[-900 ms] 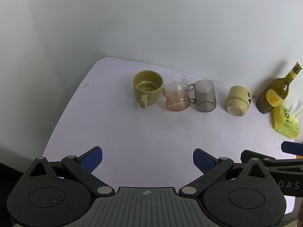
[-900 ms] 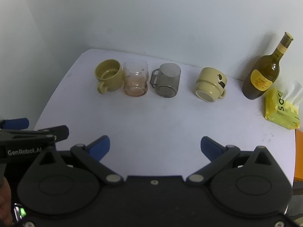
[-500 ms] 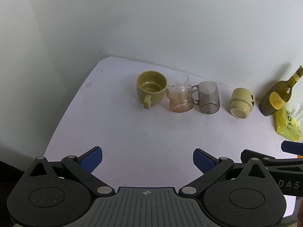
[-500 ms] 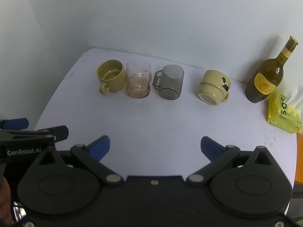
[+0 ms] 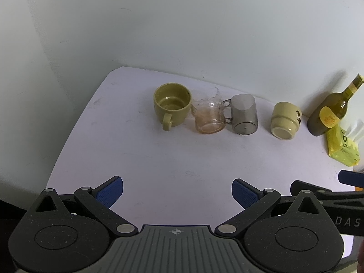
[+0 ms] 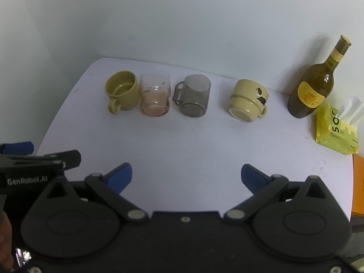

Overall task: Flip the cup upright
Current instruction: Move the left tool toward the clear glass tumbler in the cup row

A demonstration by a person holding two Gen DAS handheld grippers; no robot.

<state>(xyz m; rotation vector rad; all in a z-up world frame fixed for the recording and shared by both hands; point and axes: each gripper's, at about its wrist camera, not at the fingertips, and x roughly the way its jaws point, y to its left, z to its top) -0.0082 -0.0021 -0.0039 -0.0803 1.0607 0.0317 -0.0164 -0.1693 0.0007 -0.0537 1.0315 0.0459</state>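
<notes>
Both of your claws hang spread over the near edge of the bench, nothing between the pads.

Through your left wrist camera, the left claw [image 5: 177, 192] is spread wide above the white bench [image 5: 159, 159]. Across the back you see an olive mug [image 5: 172, 105] standing upright, a pinkish glass cup [image 5: 209, 117] touching it, a grey cup [image 5: 244, 115] resting mouth-down, then the cream cup [image 5: 284, 120] lying tipped over, apart from the others. Through your right wrist camera, the right claw [image 6: 186, 176] is likewise spread and empty. The cream cup [image 6: 248, 100] lies tilted near the wine bottle [image 6: 312, 91], and a yellow tissue pack [image 6: 335, 132] sits just beside that bottle.
</notes>
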